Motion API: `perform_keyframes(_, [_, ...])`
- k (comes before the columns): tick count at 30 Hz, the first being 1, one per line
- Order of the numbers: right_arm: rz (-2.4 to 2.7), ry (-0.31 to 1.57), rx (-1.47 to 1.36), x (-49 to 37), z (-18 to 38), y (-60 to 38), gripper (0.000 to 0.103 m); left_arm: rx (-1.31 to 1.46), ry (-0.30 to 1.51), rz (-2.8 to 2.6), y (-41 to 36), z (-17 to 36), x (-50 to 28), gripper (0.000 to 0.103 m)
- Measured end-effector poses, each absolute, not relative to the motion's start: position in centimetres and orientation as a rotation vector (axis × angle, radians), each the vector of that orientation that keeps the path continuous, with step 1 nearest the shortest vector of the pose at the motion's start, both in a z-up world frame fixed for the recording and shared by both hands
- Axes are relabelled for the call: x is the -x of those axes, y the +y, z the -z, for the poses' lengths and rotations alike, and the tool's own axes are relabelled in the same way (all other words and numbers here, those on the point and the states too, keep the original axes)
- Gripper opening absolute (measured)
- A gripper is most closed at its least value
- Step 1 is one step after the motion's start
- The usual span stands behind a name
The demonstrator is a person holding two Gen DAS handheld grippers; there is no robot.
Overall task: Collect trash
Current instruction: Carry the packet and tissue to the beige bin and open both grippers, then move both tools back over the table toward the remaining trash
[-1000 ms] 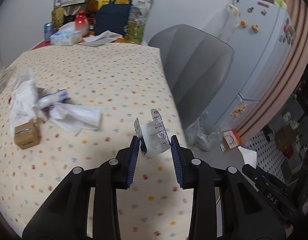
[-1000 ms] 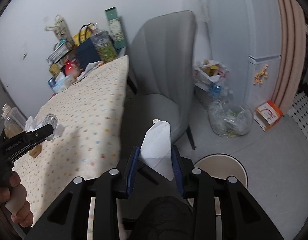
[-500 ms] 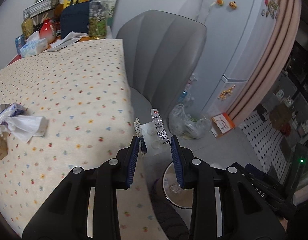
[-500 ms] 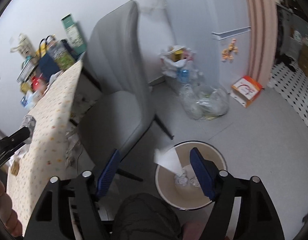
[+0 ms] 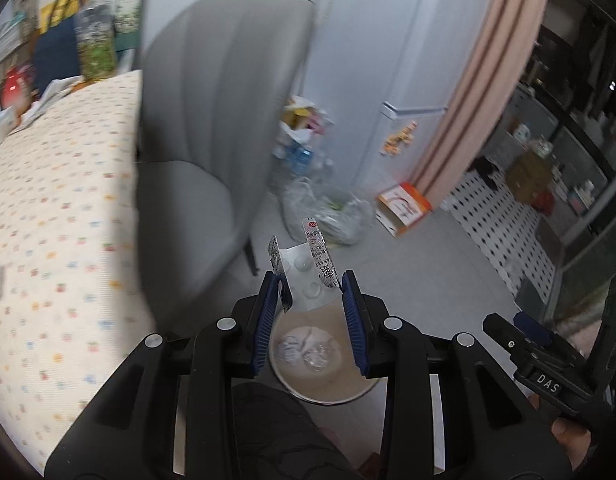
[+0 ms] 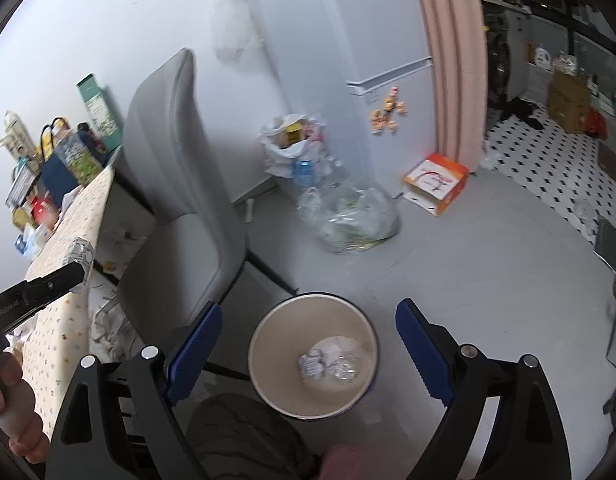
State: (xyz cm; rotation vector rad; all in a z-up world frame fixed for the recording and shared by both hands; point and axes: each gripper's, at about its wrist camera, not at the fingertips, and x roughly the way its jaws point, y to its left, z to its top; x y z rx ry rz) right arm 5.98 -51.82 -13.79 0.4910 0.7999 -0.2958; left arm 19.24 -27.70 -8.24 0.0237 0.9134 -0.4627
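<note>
left gripper (image 5: 308, 300) | pointing down and forward, its 2 blue fingers (image 5: 267, 312) pinching a blister pack (image 5: 306, 276) | right gripper (image 6: 308, 354) | pointing steeply down, its 2 fingers (image 6: 194, 344) spreading wide, gripping nothing | left hand (image 6: 14, 408) | wrapping the left gripper's handle
</note>
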Motion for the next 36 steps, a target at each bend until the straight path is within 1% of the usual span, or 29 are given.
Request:
perform_keyframes(4, [0.329,0.796,-0.490,-4.6,13.6,-53.1,0.087,-0.033,0.938,0.505,-30.3,8.8,-19.0,0.034])
perform_keyframes(7, [0.344,0.784,-0.491,-3.8,13.2,-53.8,0.087,-0.050,0.959,0.543,-32.1,9.2,-18.4,0.038])
perform_keyframes(9, [0.353,0.779,-0.495,-3.4,13.1,-54.2,0.087,-0.069,0.963,0.556,-33.1,9.3,-18.0,0.071])
perform_keyframes(12, [0.360,0.778,-0.496,-3.1,13.1,-54.4,0.087,-0.065,0.933,0.546,-32.9,8.8,-17.3,0.087])
perform_keyframes(14, [0.355,0.780,-0.497,-3.2,13.1,-54.2,0.087,-0.058,0.923,0.534,-32.4,8.4,-17.3,0.092])
perform_keyframes(18, [0.335,0.776,-0.489,-3.6,12.8,-53.4,0.087,-0.017,0.898,0.482,-29.9,7.2,-17.9,0.096])
perform_keyframes(21, [0.316,0.770,-0.482,-3.8,12.4,-52.5,0.089,0.025,0.878,0.451,-27.6,6.4,-17.9,0.097])
perform_keyframes(25, [0.286,0.755,-0.467,-4.2,11.5,-51.2,0.095,0.067,0.841,0.418,-24.6,5.4,-17.5,0.097])
perform_keyframes(32, [0.228,0.740,-0.432,-5.1,9.9,-48.0,0.095,0.078,0.760,0.325,-19.6,3.8,-16.1,0.097])
perform_keyframes(36, [0.164,0.699,-0.388,-5.5,8.0,-45.3,0.095,0.132,0.726,0.280,-15.7,3.0,-15.9,0.097])
